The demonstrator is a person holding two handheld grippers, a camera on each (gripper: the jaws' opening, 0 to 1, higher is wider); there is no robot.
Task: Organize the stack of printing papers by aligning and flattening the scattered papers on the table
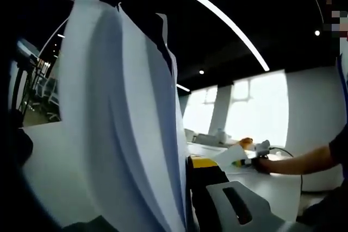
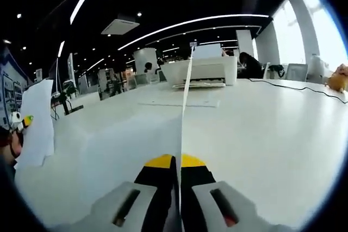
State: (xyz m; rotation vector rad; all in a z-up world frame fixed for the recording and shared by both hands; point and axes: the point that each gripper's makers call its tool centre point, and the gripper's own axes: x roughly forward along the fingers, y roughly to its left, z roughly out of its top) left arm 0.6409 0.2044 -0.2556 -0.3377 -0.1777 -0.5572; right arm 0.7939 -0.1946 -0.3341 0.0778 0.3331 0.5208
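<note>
Left gripper view:
Left gripper (image 1: 187, 188): jaws pinched on 1 stack of printing papers (image 1: 125, 112), held upright above the white table (image 1: 54, 172).
Right gripper (image 1: 255, 155): far across, holding 1 sheet.

Right gripper view:
Right gripper (image 2: 179, 180): closed on 1 paper sheet (image 2: 184, 101), seen edge-on.
Printer (image 2: 201, 71): 1, beyond.

Table (image 2: 261, 134) open; printer (image 2: 201, 71) blocks far end.

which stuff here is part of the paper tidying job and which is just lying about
Job: the paper stack clamped upright in the left gripper; the thin paper edge pinched in the right gripper; the table.

Lying about: the printer, the black cable, a loose flat sheet.
</note>
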